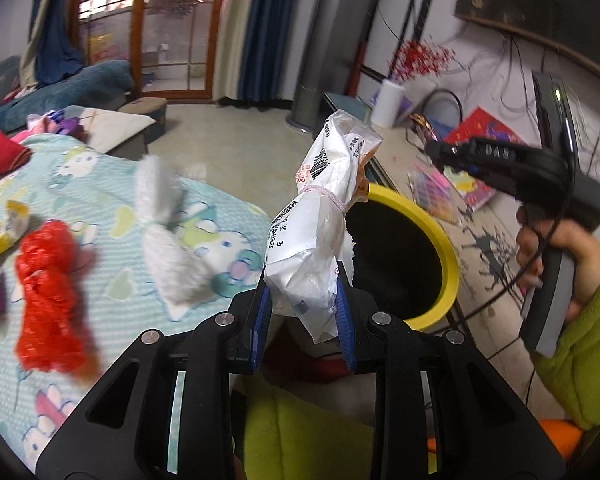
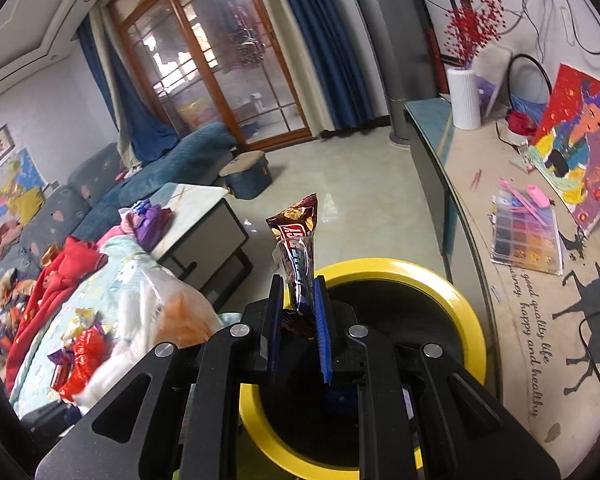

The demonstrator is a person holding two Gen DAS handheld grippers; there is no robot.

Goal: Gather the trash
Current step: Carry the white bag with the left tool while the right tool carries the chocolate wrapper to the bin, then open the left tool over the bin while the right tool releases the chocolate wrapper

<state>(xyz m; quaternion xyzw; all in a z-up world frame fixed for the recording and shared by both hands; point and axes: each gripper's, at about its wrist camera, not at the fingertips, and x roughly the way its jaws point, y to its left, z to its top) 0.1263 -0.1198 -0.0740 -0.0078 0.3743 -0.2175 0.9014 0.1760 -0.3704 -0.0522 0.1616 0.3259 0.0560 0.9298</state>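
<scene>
Red bag (image 1: 50, 296) and white fluff (image 1: 168, 240) blurred.

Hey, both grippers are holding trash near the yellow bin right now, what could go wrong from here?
1. The white plastic bag in the left gripper is long and floppy; released now, it may catch on the yellow bin rim or fall outside.
2. The brown snack wrapper is pinched only at its lower end by the right gripper, so it might slip early.
3. Both grippers converge on one opening and may bump.
</scene>
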